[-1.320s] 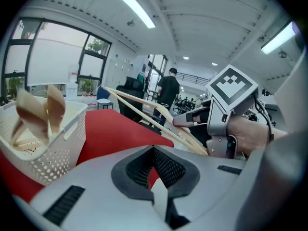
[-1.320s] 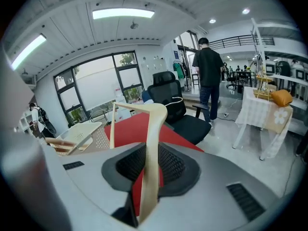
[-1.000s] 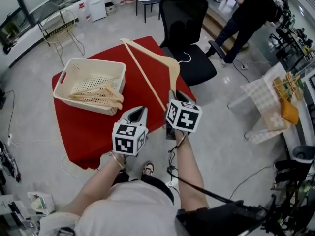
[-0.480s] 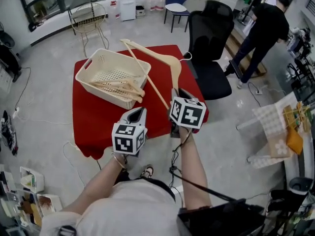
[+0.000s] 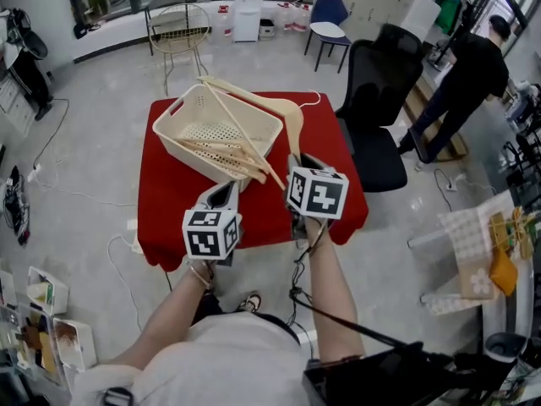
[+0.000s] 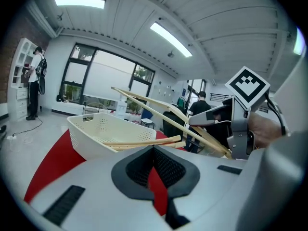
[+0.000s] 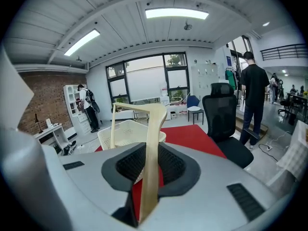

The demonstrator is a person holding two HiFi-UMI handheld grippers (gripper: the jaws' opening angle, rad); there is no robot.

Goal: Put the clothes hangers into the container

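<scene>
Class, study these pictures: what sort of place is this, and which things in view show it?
Probably an open office or lab workspace: a black office chair, tall windows along the far wall, and strip lights on a high ceiling.

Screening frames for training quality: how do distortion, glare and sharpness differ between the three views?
Head view: evenly lit and sharp, the cream perforated plastic basket crisp. Left gripper view: strong fisheye, dark corners, ceiling light strip blown out. Right gripper view: same fisheye bowing; the pale wooden clothes hanger close to the lens looks soft.
</scene>
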